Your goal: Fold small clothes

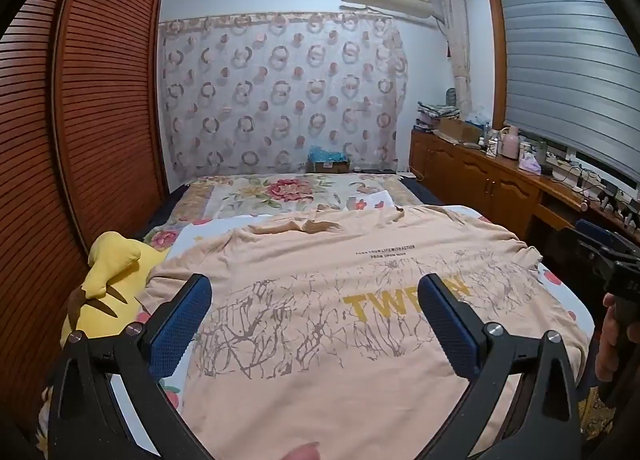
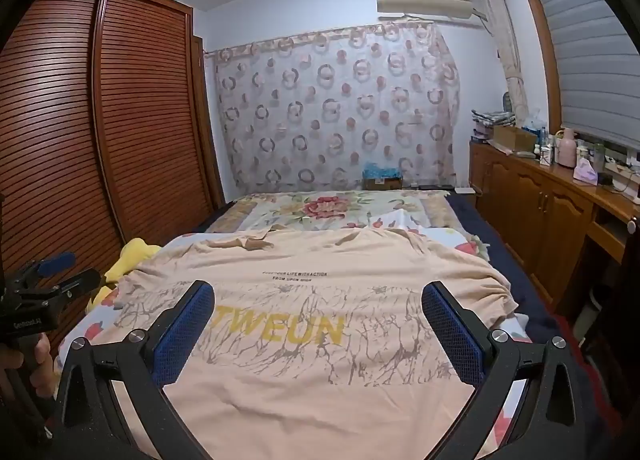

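Observation:
A peach T-shirt [image 1: 320, 340] [image 2: 316, 372] with yellow "TWEUN" lettering and a brown crack print lies spread flat on the bed, hem toward me, collar at the far side. My left gripper [image 1: 316, 288] hovers above its near left part, jaws wide open and nothing between them. Over the near right part my right gripper [image 2: 318, 296] hangs the same way, wide open and empty. Each gripper shows at the edge of the other's view, the right gripper [image 1: 600, 256] at the right and the left gripper [image 2: 52, 272] at the left, each held by a hand.
A yellow plush toy [image 1: 116, 276] [image 2: 132, 256] lies at the shirt's left beside the louvred wooden wardrobe [image 1: 80, 100]. A floral bedspread [image 1: 280, 192] covers the far bed. A wooden cabinet [image 2: 540, 196] crowded with bottles runs along the right wall under the blinds.

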Available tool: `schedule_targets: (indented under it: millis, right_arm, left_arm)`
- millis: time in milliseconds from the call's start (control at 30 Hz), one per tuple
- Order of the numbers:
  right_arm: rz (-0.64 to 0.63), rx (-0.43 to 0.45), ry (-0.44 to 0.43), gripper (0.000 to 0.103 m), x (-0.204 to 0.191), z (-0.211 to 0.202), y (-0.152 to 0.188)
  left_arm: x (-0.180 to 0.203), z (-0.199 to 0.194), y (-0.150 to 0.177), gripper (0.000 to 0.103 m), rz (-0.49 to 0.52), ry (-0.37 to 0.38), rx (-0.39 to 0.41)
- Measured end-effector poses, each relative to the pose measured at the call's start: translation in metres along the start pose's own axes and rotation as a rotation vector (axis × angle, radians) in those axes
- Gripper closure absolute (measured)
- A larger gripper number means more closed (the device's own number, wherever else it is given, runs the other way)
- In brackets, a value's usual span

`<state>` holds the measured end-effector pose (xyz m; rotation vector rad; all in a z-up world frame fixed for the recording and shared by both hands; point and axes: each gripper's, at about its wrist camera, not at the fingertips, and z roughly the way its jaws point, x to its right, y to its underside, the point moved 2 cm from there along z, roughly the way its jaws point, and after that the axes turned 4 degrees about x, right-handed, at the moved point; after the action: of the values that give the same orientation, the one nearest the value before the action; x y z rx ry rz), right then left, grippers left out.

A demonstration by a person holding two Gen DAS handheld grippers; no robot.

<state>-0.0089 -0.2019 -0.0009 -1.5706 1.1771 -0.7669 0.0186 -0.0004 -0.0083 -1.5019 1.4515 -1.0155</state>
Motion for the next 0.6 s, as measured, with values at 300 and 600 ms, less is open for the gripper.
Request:
schedule_targets:
  millis: [300, 600]
  right_arm:
    - [0.006, 0.000, 0.002, 0.000, 0.0014, -0.0013, -0.0005]
    - [0.004, 0.001, 0.003, 0.000, 0.0024, -0.0014, -0.0005]
  left_arm:
    - [-0.0002, -0.0020, 0.0012, 0.000, -0.004, -0.005, 0.010]
    - [-0.0005, -0.0023, 0.0011, 0.000, -0.005, -0.006, 0.010]
